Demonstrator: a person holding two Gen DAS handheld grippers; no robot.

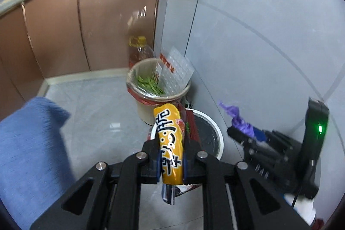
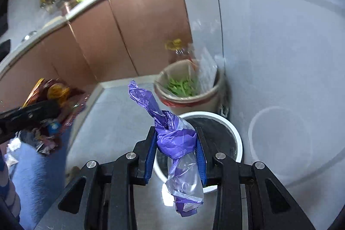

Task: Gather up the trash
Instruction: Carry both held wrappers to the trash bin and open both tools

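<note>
Left wrist: left tool [image 1: 172, 156] clamps yellow wrapper [image 1: 170, 143]; right tool [image 2: 175, 156] clamps purple bag [image 2: 174, 139].

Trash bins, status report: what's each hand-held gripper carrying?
Left hand-held gripper shut on yellow snack wrapper. Right hand-held gripper shut on purple plastic bag. White bin below; beige bin already holding scraps.

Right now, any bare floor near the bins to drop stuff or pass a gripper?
Bare grey floor lies left of the beige bin, out to the cabinet base. It is crowded by the wall: the beige bin, white bin and oil bottle cluster there. The beige bin is full; the white bin looks open.
</note>
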